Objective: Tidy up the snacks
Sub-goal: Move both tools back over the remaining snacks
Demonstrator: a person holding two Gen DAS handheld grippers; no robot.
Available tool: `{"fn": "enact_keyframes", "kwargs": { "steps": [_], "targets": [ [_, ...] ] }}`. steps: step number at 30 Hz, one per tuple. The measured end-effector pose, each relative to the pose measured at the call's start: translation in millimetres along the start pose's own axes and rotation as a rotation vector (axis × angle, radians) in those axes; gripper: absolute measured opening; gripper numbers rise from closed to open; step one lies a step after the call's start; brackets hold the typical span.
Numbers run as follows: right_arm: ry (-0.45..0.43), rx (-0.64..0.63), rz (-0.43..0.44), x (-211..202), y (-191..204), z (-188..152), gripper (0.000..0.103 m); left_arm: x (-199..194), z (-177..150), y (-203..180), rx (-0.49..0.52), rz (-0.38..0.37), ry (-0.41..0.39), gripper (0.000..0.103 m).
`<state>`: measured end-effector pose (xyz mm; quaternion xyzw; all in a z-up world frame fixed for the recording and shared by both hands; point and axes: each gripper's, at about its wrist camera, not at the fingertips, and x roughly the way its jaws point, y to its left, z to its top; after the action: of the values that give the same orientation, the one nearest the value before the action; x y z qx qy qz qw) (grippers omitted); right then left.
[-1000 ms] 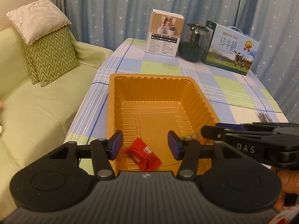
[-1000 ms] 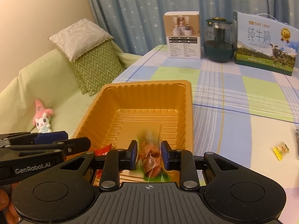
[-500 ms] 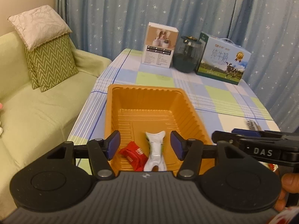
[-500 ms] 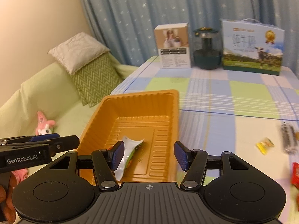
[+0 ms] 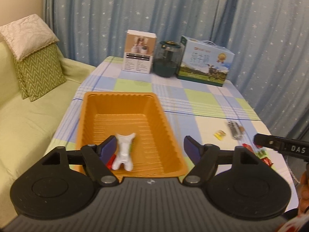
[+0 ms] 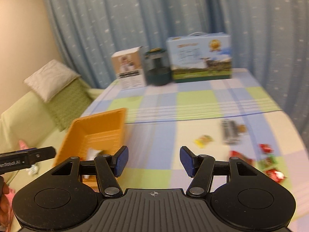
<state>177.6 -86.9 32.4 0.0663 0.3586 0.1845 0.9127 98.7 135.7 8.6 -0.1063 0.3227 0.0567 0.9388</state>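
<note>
The left hand-held gripper (image 5: pixel 149 147) hangs spread wide over the near end of the orange tray (image 5: pixel 163 116), holding nothing. Just inside its left finger, a white snack packet (image 5: pixel 124 152) lies on the tray floor, with a red wrapper (image 5: pixel 112 159) peeking out beside it. The right hand-held gripper (image 6: pixel 153 161) is also spread and empty above the checked bench (image 6: pixel 193 100). Ahead and to its right lie a yellow candy (image 6: pixel 202 140), a dark packet (image 6: pixel 229 132) and red candies (image 6: pixel 268 160); the tray sits to its left.
</note>
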Motion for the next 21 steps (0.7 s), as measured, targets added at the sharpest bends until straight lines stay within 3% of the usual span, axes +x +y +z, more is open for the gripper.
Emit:
{"fn": "enact_keyframes", "kwargs": {
  "steps": [14,21],
  "targets": [
    [-0.051,0.064,-0.281,-89.0,-118.6,-33.2,0.06,20.1,-18.0,-94.0,0.088,-0.162,0.043,0.088],
    [-0.034,0.108,-0.338,-100.2,-158.0,-53.5,0.06,40.2,-26.5,-131.8,0.128,-0.224,0.087,0.088]
  ]
}}
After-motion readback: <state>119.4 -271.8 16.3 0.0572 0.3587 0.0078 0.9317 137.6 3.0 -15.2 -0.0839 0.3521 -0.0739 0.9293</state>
